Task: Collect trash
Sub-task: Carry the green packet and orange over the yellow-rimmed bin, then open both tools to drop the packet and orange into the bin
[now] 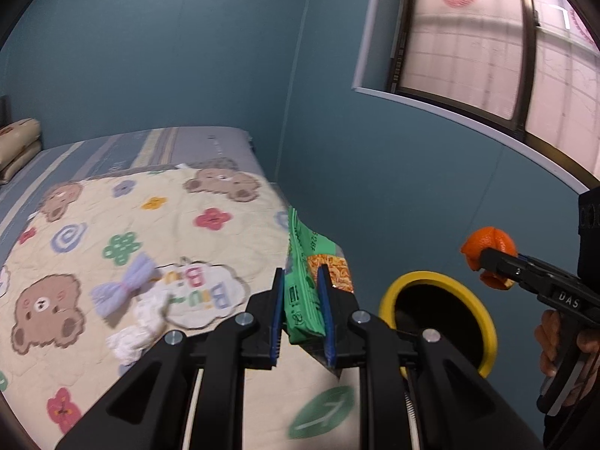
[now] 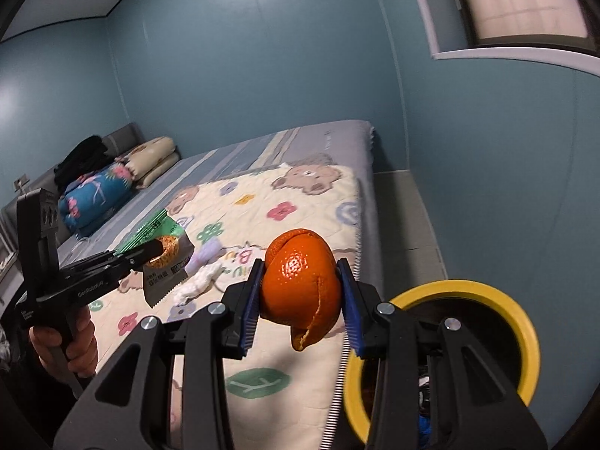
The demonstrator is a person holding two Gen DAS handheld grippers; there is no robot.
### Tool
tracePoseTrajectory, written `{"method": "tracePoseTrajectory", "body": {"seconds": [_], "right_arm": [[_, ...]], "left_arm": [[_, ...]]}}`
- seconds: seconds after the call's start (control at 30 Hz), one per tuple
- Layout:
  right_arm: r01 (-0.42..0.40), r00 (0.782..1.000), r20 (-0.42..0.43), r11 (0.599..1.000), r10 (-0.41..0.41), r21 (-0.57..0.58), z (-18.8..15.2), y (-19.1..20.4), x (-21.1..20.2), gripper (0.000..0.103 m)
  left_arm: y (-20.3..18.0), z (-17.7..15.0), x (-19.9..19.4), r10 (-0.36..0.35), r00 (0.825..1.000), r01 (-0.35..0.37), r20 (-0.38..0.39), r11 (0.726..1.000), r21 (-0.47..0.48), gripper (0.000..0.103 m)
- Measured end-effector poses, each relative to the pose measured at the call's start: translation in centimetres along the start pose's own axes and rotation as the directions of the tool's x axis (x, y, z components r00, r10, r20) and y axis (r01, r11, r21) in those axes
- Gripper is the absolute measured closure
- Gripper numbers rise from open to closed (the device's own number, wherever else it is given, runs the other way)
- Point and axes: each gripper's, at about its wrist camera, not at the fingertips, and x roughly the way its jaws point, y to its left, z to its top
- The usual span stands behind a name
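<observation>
Left gripper (image 1: 302, 313) clenched on green snack wrapper (image 1: 303, 281), right gripper (image 2: 300, 300) grasping orange peel (image 2: 300, 288); both lifted clear of bed (image 2: 285, 225), probably for drop into yellow-rimmed bin (image 2: 521, 322).

Right gripper (image 2: 302, 296) clamps orange peel (image 2: 300, 285) beside yellow-rimmed bin (image 2: 525, 322).

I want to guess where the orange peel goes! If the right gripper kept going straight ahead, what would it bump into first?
Probably the bear blanket on the bed. The right gripper, shut on the orange peel, points there; the yellow-rimmed bin sits off to its side. Depth is unclear.
</observation>
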Motion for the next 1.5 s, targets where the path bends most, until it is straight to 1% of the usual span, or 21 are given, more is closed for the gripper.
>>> {"method": "tracePoseTrajectory", "body": {"seconds": [0.17, 0.23, 0.4, 0.53, 0.63, 0.83, 1.0, 1.13, 1.27, 1.33, 1.4, 1.43, 1.5], "right_arm": [[0.042, 0.998, 0.038, 0.998, -0.044, 0.056, 0.1, -3.5, -1.9, 0.066], [0.062, 0.997, 0.042, 0.994, -0.066, 0.087, -0.2, -5.3, -2.2, 0.066], [0.107, 0.993, 0.023, 0.981, -0.112, 0.160, -1.4, -9.2, -2.1, 0.066], [0.144, 0.989, 0.006, 0.972, -0.148, 0.186, -2.5, -11.4, -1.7, 0.066], [0.166, 0.986, -0.013, 0.963, -0.167, 0.214, -3.4, -13.2, -1.3, 0.066], [0.206, 0.979, -0.060, 0.944, -0.197, 0.259, -5.3, -15.9, 0.2, 0.066], [0.224, 0.974, -0.096, 0.934, -0.205, 0.280, -6.8, -17.6, 1.2, 0.065], [0.224, 0.973, -0.114, 0.930, -0.199, 0.291, -7.4, -18.2, 2.0, 0.064], [0.238, 0.970, -0.124, 0.927, -0.210, 0.291, -7.7, -18.4, 2.5, 0.062], [0.245, 0.968, -0.123, 0.924, -0.218, 0.292, -7.7, -18.4, 2.5, 0.058], [0.249, 0.968, -0.113, 0.921, -0.225, 0.299, -7.7, -18.5, 2.2, 0.052], [0.249, 0.968, -0.108, 0.920, -0.226, 0.304, -7.7, -18.5, 2.0, 0.050], [0.256, 0.967, -0.101, 0.916, -0.236, 0.310, -7.5, -18.6, 1.7, 0.046]], "left_arm": [[-4.2, 0.8, 1.6, -0.052, 0.999, 0.052, -0.002, 0.997, 0.063, 0.087], [-5.4, 0.8, 2.4, -0.069, 0.998, 0.069, -0.008, 0.995, 0.072, 0.087], [-8.9, 0.5, 5.8, -0.130, 0.990, 0.135, -0.054, 0.987, 0.083, 0.087], [-11.4, -0.1, 8.4, -0.147, 0.984, 0.157, -0.099, 0.983, 0.098, 0.086], [-13.1, -0.9, 10.6, -0.163, 0.976, 0.178, -0.141, 0.979, 0.103, 0.086], [-15.4, -2.5, 13.8, -0.177, 0.962, 0.204, -0.209, 0.973, 0.112, 0.086], [-16.2, -3.7, 15.8, -0.177, 0.951, 0.209, -0.253, 0.972, 0.105, 0.085], [-16.7, -4.4, 16.9, -0.183, 0.943, 0.218, -0.279, 0.971, 0.099, 0.084], [-17.0, -4.8, 17.3, -0.187, 0.938, 0.222, -0.291, 0.971, 0.092, 0.083], [-16.9, -4.7, 17.4, -0.191, 0.936, 0.224, -0.296, 0.971, 0.081, 0.080], [-16.7, -4.7, 17.4, -0.197, 0.936, 0.227, -0.293, 0.971, 0.072, 0.068], [-16.6, -4.6, 17.3, -0.198, 0.937, 0.227, -0.289, 0.971, 0.071, 0.065], [-16.5, -4.7, 16.8, -0.188, 0.941, 0.217, -0.282, 0.973, 0.076, 0.054]]}}
